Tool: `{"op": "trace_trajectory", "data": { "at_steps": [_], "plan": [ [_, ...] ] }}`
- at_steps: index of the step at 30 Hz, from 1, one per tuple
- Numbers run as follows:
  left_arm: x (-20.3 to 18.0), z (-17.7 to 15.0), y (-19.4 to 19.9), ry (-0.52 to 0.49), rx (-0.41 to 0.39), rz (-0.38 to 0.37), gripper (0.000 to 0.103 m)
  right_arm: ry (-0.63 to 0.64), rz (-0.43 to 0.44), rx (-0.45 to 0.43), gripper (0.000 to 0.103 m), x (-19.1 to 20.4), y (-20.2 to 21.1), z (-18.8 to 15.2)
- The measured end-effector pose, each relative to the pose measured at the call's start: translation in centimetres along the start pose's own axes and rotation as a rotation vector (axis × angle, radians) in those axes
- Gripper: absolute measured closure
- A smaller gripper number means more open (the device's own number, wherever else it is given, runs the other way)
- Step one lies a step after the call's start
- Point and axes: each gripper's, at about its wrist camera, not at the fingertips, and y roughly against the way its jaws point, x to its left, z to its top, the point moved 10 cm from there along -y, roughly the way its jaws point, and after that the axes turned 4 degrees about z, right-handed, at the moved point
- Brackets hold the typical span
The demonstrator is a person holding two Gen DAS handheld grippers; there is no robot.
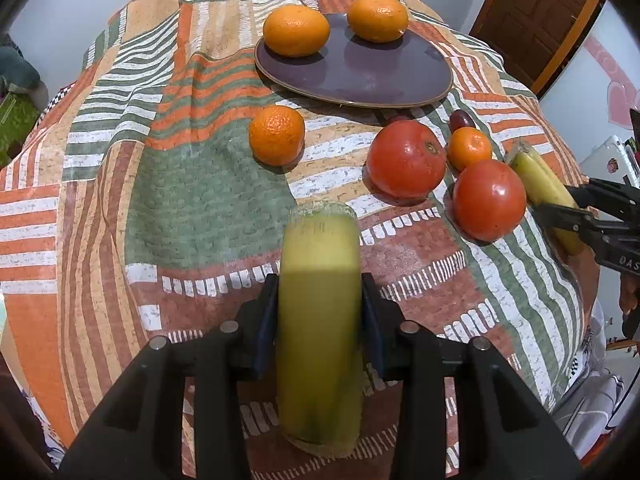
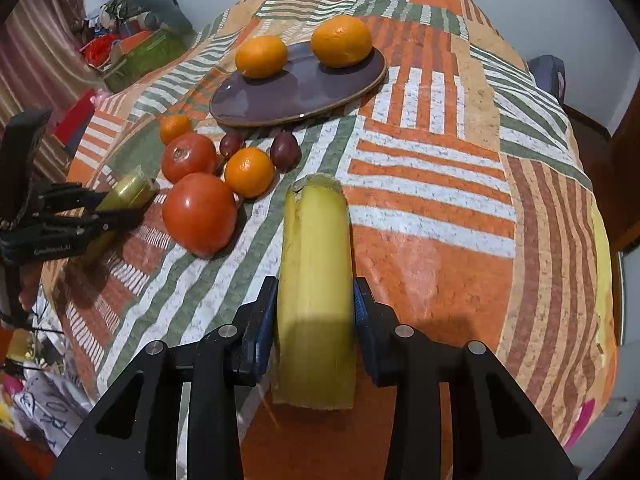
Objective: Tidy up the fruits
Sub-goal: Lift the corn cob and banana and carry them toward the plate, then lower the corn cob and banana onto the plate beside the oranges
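My left gripper point(image 1: 320, 300) is shut on a greenish-yellow banana point(image 1: 318, 280), held above the cloth. My right gripper point(image 2: 315, 304) is shut on a yellow banana point(image 2: 316, 264); it also shows in the left wrist view point(image 1: 540, 178). A dark purple plate point(image 1: 360, 76) at the far side holds two oranges point(image 1: 297, 30) point(image 1: 377, 17). On the cloth lie a loose orange point(image 1: 277, 135), two red tomatoes point(image 1: 406, 161) point(image 1: 489, 199), a small orange point(image 1: 469, 148) and two dark plums point(image 2: 285, 150).
A patterned orange, green and white cloth point(image 1: 180, 184) covers the round table. Cluttered bags point(image 2: 136, 40) sit beyond its left edge in the right wrist view. A wooden door point(image 1: 536, 16) stands at the back right.
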Motion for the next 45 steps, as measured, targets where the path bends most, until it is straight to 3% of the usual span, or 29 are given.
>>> {"op": "trace_trajectory", "data": {
  "at_steps": [10, 19, 27, 35, 45],
  "plan": [
    [0.0, 0.1, 0.4, 0.012, -0.012, -0.005, 0.065, -0.008, -0.005, -0.055, 0.07, 0.2, -0.9, 1.3],
    [0.0, 2.9, 4.4, 0.022, -0.131, -0.02, 0.065, -0.044, 0.003, -0.111, 0.07, -0.6, 0.9, 2.6],
    [-0.8, 5.8, 6.0, 0.01, -0.185, -0.029, 0.065, -0.049, -0.001, -0.182, 0.07, -0.9, 2.9, 5.4],
    [-1.2, 8.9, 6.1, 0.001, -0.211, -0.036, 0.065, -0.027, 0.0, -0.228, 0.07, -0.8, 3.3, 8.8],
    [-1.2, 12.4, 4.2, 0.002, -0.202, -0.054, 0.065, 0.021, 0.014, -0.225, 0.07, -0.2, 1.4, 11.7]
  ]
}}
